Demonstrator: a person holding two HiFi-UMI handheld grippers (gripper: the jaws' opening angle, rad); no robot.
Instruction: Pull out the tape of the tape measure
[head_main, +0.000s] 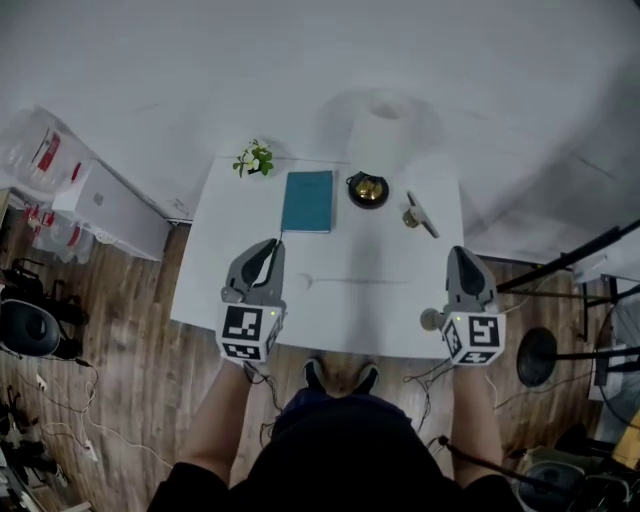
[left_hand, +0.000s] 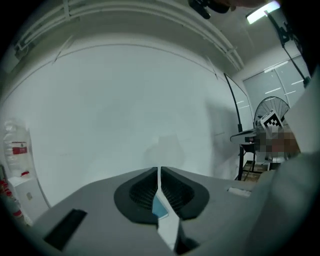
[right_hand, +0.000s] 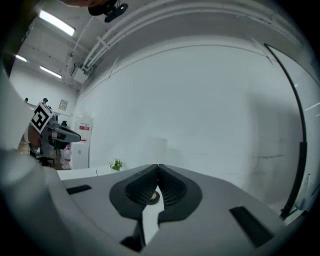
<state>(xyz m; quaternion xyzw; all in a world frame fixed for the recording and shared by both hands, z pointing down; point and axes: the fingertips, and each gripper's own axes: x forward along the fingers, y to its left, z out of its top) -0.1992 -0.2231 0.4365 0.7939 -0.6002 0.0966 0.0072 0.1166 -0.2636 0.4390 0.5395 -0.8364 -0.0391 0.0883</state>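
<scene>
Both grippers hang over the near edge of the table (head_main: 215, 300). The left gripper (head_main: 271, 245) and right gripper (head_main: 461, 252) each have their jaws pressed together on nothing. What I take for the tape measure (head_main: 367, 189), round, black and gold, sits untouched at the far side, between a teal book (head_main: 307, 200) and a pen-like thing (head_main: 420, 214). I expect trouble if I tug the tape without pinning the case, since it could skid across the smooth top. Reaching in shut could also just shove it into the pen-like thing.
</scene>
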